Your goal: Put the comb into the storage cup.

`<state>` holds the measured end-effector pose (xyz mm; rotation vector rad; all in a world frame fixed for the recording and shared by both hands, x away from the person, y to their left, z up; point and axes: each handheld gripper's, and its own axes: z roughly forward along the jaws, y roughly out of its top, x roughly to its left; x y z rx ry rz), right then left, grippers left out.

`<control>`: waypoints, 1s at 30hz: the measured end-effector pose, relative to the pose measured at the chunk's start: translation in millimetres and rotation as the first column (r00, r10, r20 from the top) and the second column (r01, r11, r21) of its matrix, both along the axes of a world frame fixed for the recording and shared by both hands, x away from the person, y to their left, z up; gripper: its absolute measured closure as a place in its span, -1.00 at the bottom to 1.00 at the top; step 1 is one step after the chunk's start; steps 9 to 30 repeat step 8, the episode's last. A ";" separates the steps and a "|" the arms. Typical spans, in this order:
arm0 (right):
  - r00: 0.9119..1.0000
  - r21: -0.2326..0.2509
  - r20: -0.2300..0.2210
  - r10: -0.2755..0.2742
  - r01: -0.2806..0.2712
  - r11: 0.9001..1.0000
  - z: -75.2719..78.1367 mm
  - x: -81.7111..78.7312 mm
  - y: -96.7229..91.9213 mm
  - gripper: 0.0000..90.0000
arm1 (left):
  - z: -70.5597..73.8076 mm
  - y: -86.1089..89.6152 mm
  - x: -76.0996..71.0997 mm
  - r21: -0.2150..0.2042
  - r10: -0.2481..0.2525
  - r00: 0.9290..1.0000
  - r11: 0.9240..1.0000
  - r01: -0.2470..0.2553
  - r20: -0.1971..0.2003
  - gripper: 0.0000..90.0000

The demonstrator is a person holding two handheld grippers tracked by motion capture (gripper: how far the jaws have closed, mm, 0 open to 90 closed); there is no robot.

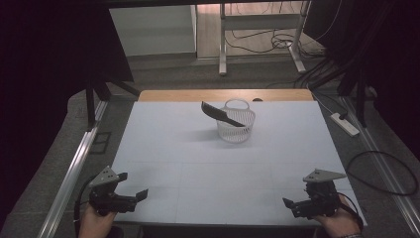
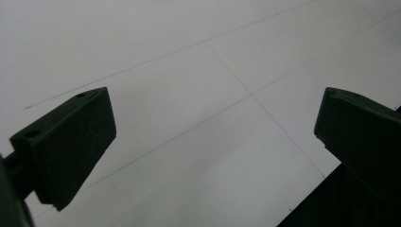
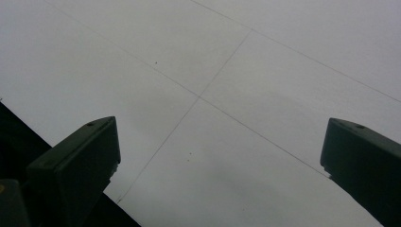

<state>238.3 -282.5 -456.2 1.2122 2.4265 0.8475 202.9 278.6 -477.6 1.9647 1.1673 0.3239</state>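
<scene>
A small white mesh basket (image 1: 236, 125) stands upright at the far middle of the white table (image 1: 198, 163). A flat black tool (image 1: 220, 115) leans across its rim, one end inside and the other sticking out up-left. My left gripper (image 1: 140, 195) rests at the near left corner, held by a hand, far from the basket. In the left gripper view the left gripper (image 2: 213, 127) is open over bare table. My right gripper (image 1: 288, 203) sits at the near right edge. The right gripper view shows the right gripper (image 3: 220, 151) open with nothing between its jaws.
A wooden strip (image 1: 225, 95) borders the table's far edge. A metal rail (image 1: 74, 168) runs along the floor at left. On the right floor lie a power strip (image 1: 345, 124) and a looped cable (image 1: 381, 171). Desk legs (image 1: 222, 44) stand beyond.
</scene>
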 end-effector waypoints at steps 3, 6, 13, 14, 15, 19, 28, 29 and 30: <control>1.000 -0.001 0.000 0.000 0.000 1.000 0.0 0.0 0.1 -1.00 | -2.5 -1.0 -1.7 0.017 -0.001 1.000 1.000 0.002 -0.015 -1.00; 1.000 -0.001 0.001 0.000 0.000 1.000 -0.1 0.0 0.2 -1.00 | -4.1 -2.2 -2.1 0.038 0.001 1.000 0.999 0.000 -0.024 -1.00; 1.000 -0.003 0.000 0.002 -0.002 1.000 -0.2 0.0 0.1 -1.00 | -3.9 -2.8 -2.0 0.042 -0.001 1.000 0.999 0.002 -0.024 -1.00; 1.000 -0.003 0.000 0.002 -0.002 1.000 -0.2 0.0 0.1 -1.00 | -3.9 -2.8 -2.0 0.042 -0.001 1.000 0.999 0.002 -0.024 -1.00; 1.000 -0.003 0.000 0.002 -0.002 1.000 -0.2 0.0 0.1 -1.00 | -3.9 -2.8 -2.0 0.042 -0.001 1.000 0.999 0.002 -0.024 -1.00; 1.000 -0.003 0.000 0.002 -0.002 1.000 -0.2 0.0 0.1 -1.00 | -3.9 -2.8 -2.0 0.042 -0.001 1.000 0.999 0.002 -0.024 -1.00; 1.000 -0.003 0.000 0.002 -0.002 1.000 -0.2 0.0 0.1 -1.00 | -3.9 -2.8 -2.0 0.042 -0.001 1.000 0.999 0.002 -0.024 -1.00; 1.000 -0.003 0.000 0.002 -0.002 1.000 -0.2 0.0 0.1 -1.00 | -3.9 -2.8 -2.0 0.042 -0.001 1.000 0.999 0.002 -0.024 -1.00; 1.000 -0.003 0.000 0.002 -0.002 1.000 -0.2 0.0 0.1 -1.00 | -3.9 -2.8 -2.0 0.042 -0.001 1.000 0.999 0.002 -0.024 -1.00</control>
